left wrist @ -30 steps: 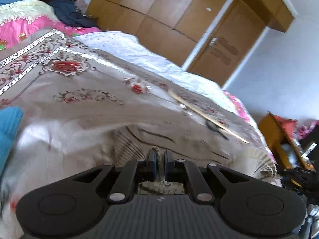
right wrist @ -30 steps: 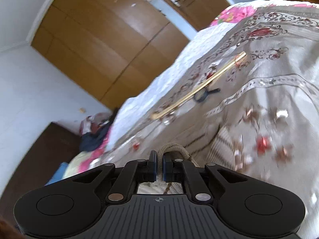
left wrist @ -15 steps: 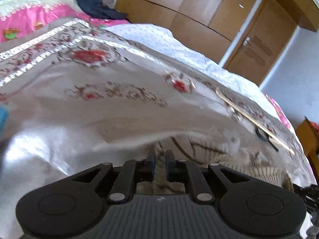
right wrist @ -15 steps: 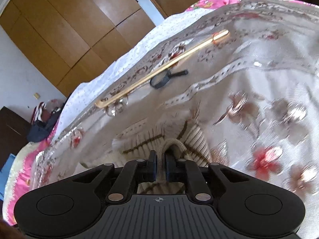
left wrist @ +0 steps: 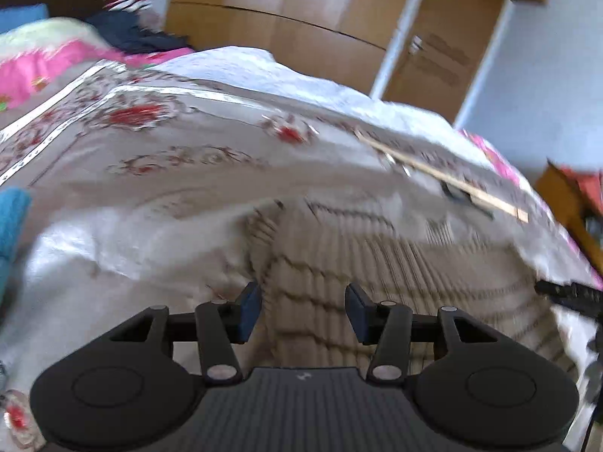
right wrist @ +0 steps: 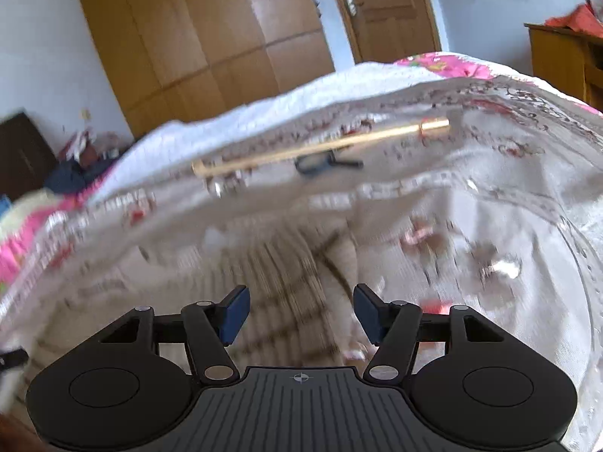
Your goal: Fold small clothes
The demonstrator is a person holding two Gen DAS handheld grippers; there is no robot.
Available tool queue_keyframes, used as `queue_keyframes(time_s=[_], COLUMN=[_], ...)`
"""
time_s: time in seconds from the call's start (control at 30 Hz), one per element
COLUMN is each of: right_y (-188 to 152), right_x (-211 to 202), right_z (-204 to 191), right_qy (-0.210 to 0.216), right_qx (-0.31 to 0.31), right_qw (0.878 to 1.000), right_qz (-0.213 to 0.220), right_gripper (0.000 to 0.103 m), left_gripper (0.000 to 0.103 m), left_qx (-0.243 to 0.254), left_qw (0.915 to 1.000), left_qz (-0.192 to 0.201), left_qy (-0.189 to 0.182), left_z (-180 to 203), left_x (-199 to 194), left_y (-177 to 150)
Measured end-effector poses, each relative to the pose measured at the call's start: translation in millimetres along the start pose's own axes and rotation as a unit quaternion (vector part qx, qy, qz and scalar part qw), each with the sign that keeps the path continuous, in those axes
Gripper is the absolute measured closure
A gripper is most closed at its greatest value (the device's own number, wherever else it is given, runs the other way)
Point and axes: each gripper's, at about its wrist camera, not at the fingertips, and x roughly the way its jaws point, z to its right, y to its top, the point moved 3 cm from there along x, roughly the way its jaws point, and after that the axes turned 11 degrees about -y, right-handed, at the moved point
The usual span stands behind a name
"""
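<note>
A beige ribbed knit garment (left wrist: 377, 263) with dark stripes lies on the flowered bedspread (left wrist: 150, 150). It also shows in the right wrist view (right wrist: 279, 275), blurred. My left gripper (left wrist: 303, 310) is open and empty just above the garment. My right gripper (right wrist: 299, 310) is open and empty above the same garment. Nothing sits between the jaws of either gripper.
A long wooden stick (right wrist: 320, 147) and a dark loop (right wrist: 320, 164) lie on the bed beyond the garment. A blue cloth (left wrist: 11, 222) is at the left edge. Pink bedding (left wrist: 34, 71), dark clothes (left wrist: 128, 34), wooden wardrobe (left wrist: 301, 19) and door (right wrist: 388, 11) stand behind.
Both grippers were shut on the knit garment; now both have opened and let it go. The garment lies spread on the bed under them.
</note>
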Motion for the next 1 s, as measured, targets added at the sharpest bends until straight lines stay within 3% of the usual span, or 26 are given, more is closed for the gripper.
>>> queue_keyframes(time_s=[0.07,0.1,0.23,0.37,0.43,0.53,0.77,0.87,1.0], right_y=[-7.4,-11.3,-19.3,-20.7,-20.2,-26.6,-29.9,-32.5,-49.4], right_x=[9.8,13.9,11.0,9.9,7.0,-0.3,-5.6,-17.4,-38.1], right_z=[0.4,3.5,8.9,12.2,11.6,13.7,18.3,20.5,24.4], right_qy=[-0.022,-0.015,0.001,0.002,0.008,0.022,0.016,0.029,0.059], right_qx=[-0.012,-0.002,0.016,0.034,0.040,0.041,0.049,0.057,0.059], right_qw=[0.999,0.999,0.999,0.998,0.998,0.997,0.997,0.996,0.993], right_qz=[-0.022,-0.035,-0.045,-0.051,-0.055,-0.059,-0.062,-0.069,-0.083], right_gripper=[0.058,0.070,0.082,0.081,0.076,0.075,0.078,0.070,0.047], left_gripper=[0.044,0.038,0.035,0.035,0.035,0.035,0.035,0.035,0.035], left_qx=[0.037,0.045,-0.002,0.017,0.008,0.012,-0.026,-0.059,-0.061], left_qw=[0.9989,0.9979,0.9994,0.9991,0.9993,0.9983,0.9976,0.9970,0.9980], left_qz=[-0.017,-0.027,-0.021,-0.021,-0.014,0.004,0.012,0.019,0.006], left_qy=[0.025,0.038,0.028,0.033,0.033,0.058,0.064,0.046,0.012], left_z=[6.6,5.6,-8.5,-5.9,-7.4,-15.6,-24.2,-25.9,-17.7], left_x=[14.5,23.1,31.7,31.1,26.9,17.7,11.1,-7.6,-33.5], left_y=[-5.8,-8.6,-8.6,-11.1,-10.5,-10.5,-11.8,-16.3,-33.6])
